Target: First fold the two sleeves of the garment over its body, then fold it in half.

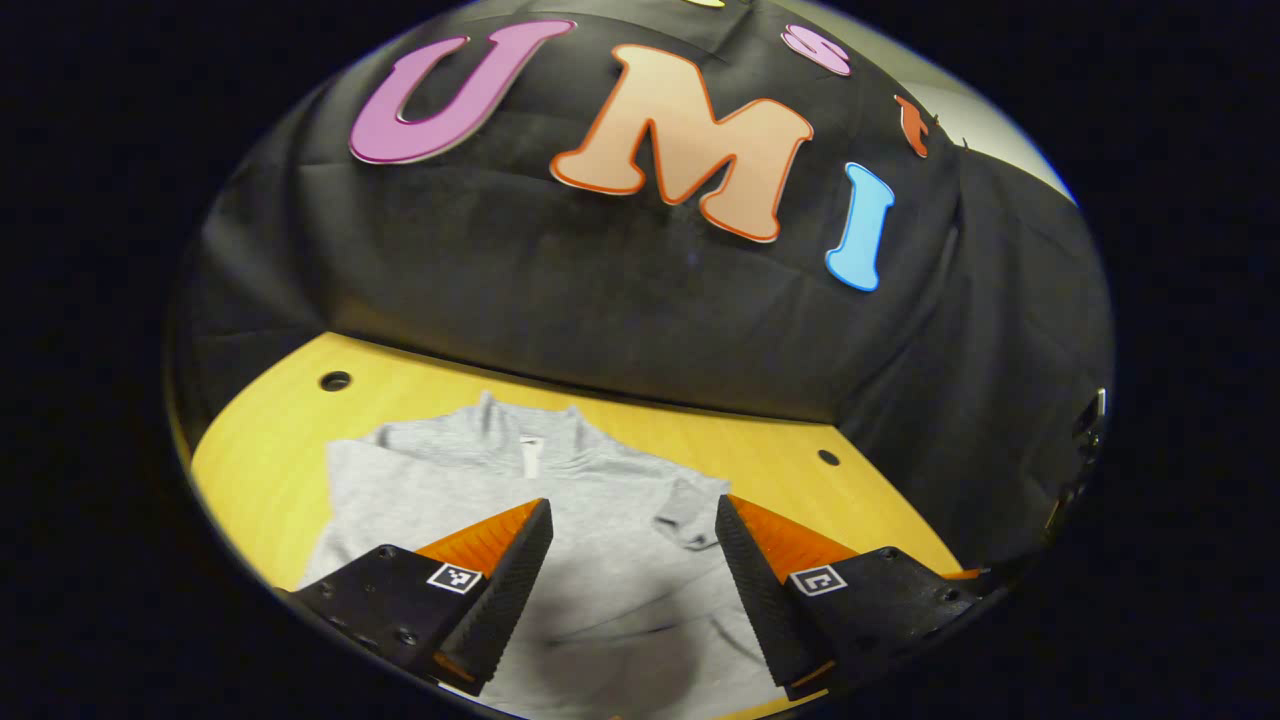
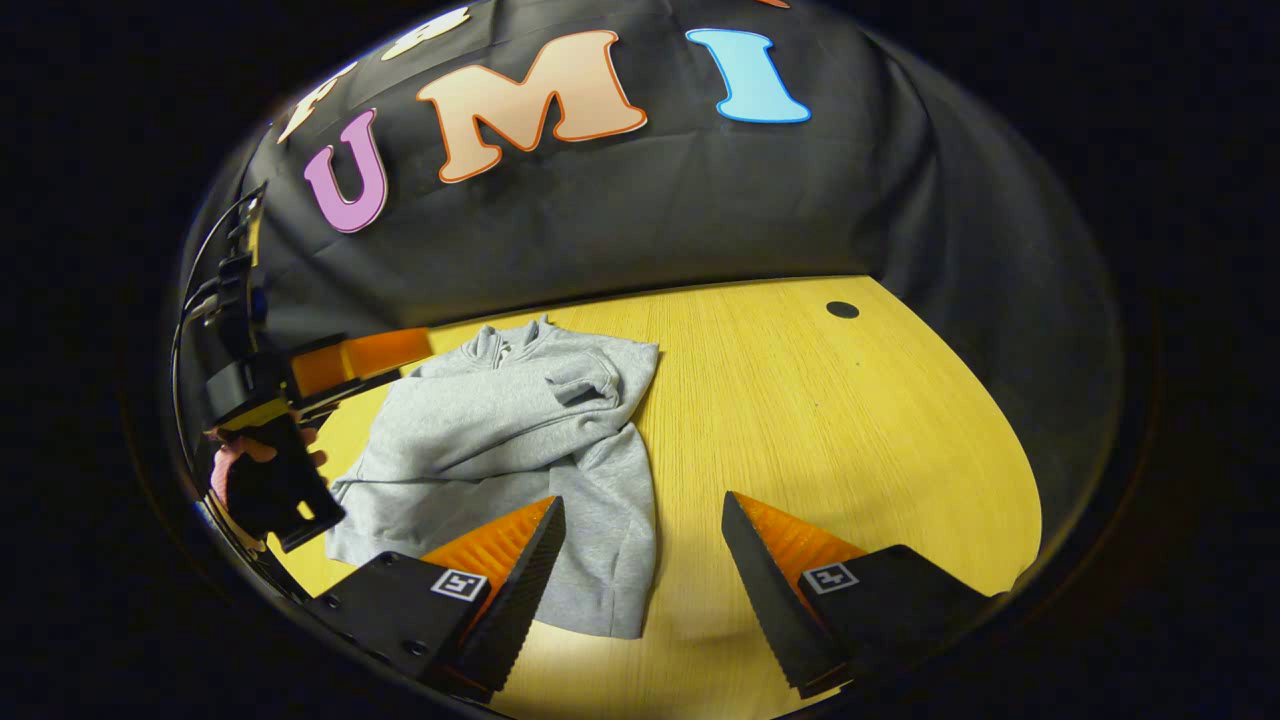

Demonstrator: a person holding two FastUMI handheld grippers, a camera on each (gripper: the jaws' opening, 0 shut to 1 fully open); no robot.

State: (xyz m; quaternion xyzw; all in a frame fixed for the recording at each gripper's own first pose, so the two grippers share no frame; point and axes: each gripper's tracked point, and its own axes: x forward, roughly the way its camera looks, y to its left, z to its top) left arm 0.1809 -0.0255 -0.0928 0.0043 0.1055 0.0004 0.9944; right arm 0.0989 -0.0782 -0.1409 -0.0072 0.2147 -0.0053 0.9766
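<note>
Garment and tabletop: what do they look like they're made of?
Garment: soft grey knit, likely fleece or sweatshirt jersey; matte, heathered, drapes in loose folds. Tabletop: yellow wood or wood-look laminate; fine straight grain lines, slight sheen. Can't tell which.

A light grey, long-sleeved sweatshirt with a short zip collar (image 2: 520, 440) is seen lying on a yellow wooden table (image 2: 820, 420), left of the middle, with its collar at the far side. Both sleeves are folded across the body, one cuff resting near the collar. The right gripper (image 2: 640, 560) is held with its fingers spread apart over the near hem and the bare wood, gripping nothing. At the far left, the left gripper (image 2: 345, 365) is held by a person's hand (image 2: 240, 465) just beside the sweatshirt's left edge. A dark round hole (image 2: 842, 310) is set in the table at the far right.
</note>
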